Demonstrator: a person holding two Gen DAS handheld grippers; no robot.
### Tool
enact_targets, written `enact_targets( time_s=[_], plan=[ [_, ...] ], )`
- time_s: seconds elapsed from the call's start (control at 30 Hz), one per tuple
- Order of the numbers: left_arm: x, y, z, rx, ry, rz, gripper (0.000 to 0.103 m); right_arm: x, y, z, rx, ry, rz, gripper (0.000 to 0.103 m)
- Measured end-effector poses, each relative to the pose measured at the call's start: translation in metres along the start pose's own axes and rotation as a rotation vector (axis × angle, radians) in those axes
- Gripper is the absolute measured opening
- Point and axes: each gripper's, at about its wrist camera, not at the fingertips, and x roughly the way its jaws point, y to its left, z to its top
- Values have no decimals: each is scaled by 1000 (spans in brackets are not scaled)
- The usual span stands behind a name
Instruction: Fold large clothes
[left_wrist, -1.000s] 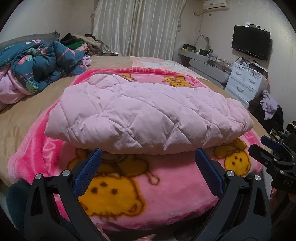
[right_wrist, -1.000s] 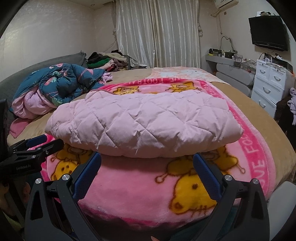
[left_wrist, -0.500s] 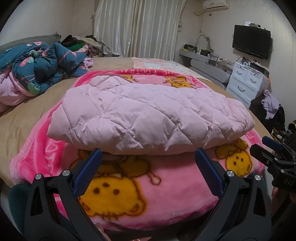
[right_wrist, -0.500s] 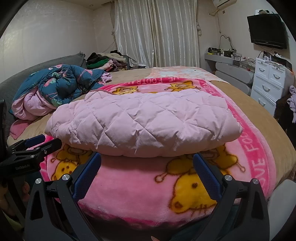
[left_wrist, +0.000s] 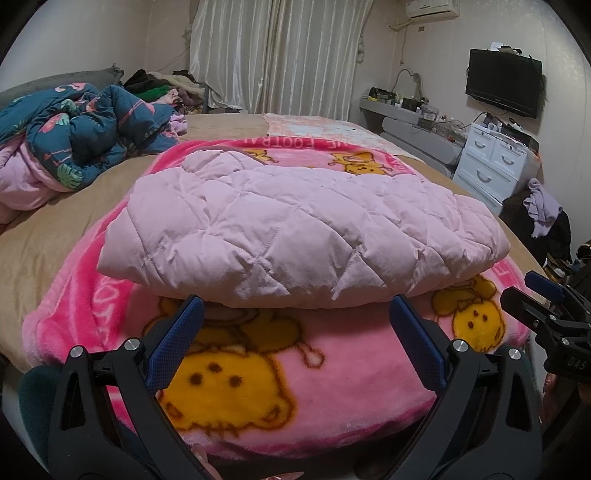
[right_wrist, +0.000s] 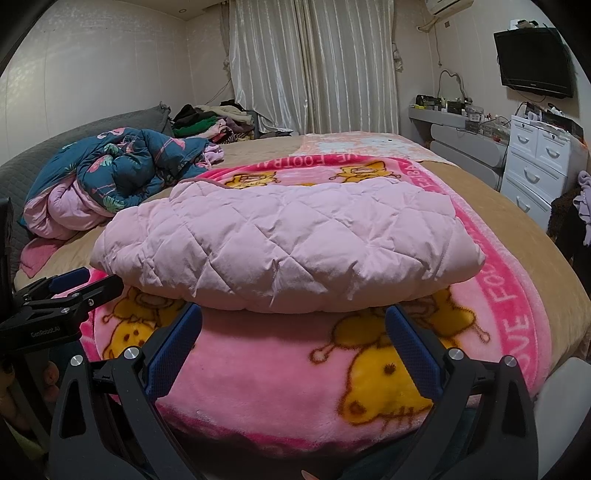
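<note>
A pale pink quilted jacket lies folded into a thick rectangle on a pink cartoon blanket spread over the bed. My left gripper stands open at the bed's near edge, just short of the jacket's front fold, with nothing between its fingers. My right gripper is open too, level with the same fold and empty. Each gripper shows in the other's view: the right one at the right edge, the left one at the left edge.
A crumpled dark blue floral duvet lies at the bed's left. Piled clothes sit by the curtains. White drawers, a shelf and a wall TV stand on the right. Dark clothes hang near the bed's right side.
Both views have shifted slightly to the left along the bed edge. The jacket has not moved and both grippers stay open.
</note>
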Motion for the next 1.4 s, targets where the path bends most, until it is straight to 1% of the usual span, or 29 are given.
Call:
enact_targets(
  time_s=[1.4],
  plan=[
    [-3, 6, -1, -1, -1, 23, 94, 0, 2, 0, -5, 2, -3, 99]
  ],
)
